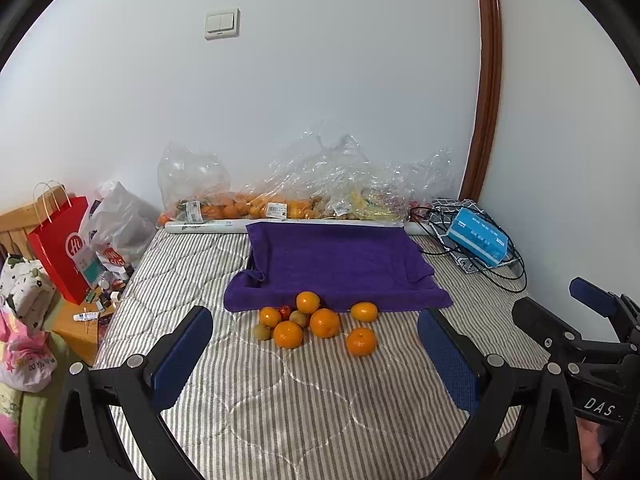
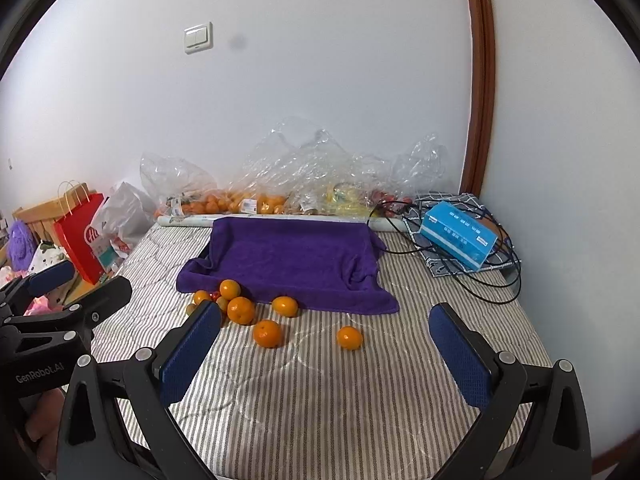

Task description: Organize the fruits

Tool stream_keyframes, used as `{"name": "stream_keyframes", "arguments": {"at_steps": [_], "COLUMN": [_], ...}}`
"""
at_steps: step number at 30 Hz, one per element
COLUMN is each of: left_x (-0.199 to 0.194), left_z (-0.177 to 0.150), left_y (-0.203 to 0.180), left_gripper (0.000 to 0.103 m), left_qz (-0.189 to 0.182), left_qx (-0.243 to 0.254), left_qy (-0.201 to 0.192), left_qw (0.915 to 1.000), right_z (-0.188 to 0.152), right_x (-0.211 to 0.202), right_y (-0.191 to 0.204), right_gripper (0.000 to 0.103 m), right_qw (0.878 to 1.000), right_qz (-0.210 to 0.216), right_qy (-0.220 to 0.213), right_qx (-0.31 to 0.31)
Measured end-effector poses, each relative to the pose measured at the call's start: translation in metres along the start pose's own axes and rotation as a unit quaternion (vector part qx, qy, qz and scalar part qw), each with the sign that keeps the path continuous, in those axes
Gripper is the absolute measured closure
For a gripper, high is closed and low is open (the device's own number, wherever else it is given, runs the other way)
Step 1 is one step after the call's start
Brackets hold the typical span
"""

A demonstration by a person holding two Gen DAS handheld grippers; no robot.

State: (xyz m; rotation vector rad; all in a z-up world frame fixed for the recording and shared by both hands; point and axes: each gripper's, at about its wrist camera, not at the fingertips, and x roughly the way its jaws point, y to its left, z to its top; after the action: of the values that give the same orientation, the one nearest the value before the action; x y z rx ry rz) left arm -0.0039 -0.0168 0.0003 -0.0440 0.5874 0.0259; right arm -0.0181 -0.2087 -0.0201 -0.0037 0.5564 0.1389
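Left wrist view, oranges (image 1: 316,322) being bunched just before the purple towel (image 1: 336,264), left gripper (image 1: 316,360) and right gripper (image 2: 326,354) both being held with fingers wide apart, nothing being gripped.

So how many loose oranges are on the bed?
6 loose oranges: four clustered by the towel's edge, one right of them, one nearest. More may hide.

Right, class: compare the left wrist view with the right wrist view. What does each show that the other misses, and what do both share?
Only the left wrist view: the right hand-held gripper at its right edge, and a wooden side table with small items.

Only the right wrist view: the left hand-held gripper at its left edge, a purple plush, and a dark smudge on the wall.

Both: loose oranges before the purple towel, the blue tissue box, and bagged fruit along the wall.
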Motion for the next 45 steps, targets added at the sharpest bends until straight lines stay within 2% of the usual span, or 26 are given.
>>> {"name": "stream_keyframes", "arguments": {"at_steps": [20,30,37,45], "left_x": [-0.002,0.0,0.003,0.007], "left_z": [-0.002,-0.002,-0.004,-0.002], "left_y": [0.001,0.01,0.013,0.021], "left_gripper": [0.0,0.0,0.0,0.0], "left_qz": [0.0,-0.004,0.013,-0.002], "left_qx": [-0.003,-0.02,-0.02,-0.014], "left_qy": [0.002,0.006,0.011,0.008], "left_qw": [1.0,0.9998,0.9997,0.9999], "right_z": [0.0,0.001,0.0,0.001], "right_x": [-0.003,-0.002,0.001,0.013], "right_y": [0.006,0.005,0.003,0.0], "right_gripper": [0.0,0.0,0.0,0.0], "right_qw": [1.0,1.0,1.0,1.0], "right_qz": [0.006,0.001,0.003,0.004], "right_qy": [-0.003,-0.003,-0.006,0.004], "right_qx": [-0.01,-0.013,-0.013,-0.008]}}
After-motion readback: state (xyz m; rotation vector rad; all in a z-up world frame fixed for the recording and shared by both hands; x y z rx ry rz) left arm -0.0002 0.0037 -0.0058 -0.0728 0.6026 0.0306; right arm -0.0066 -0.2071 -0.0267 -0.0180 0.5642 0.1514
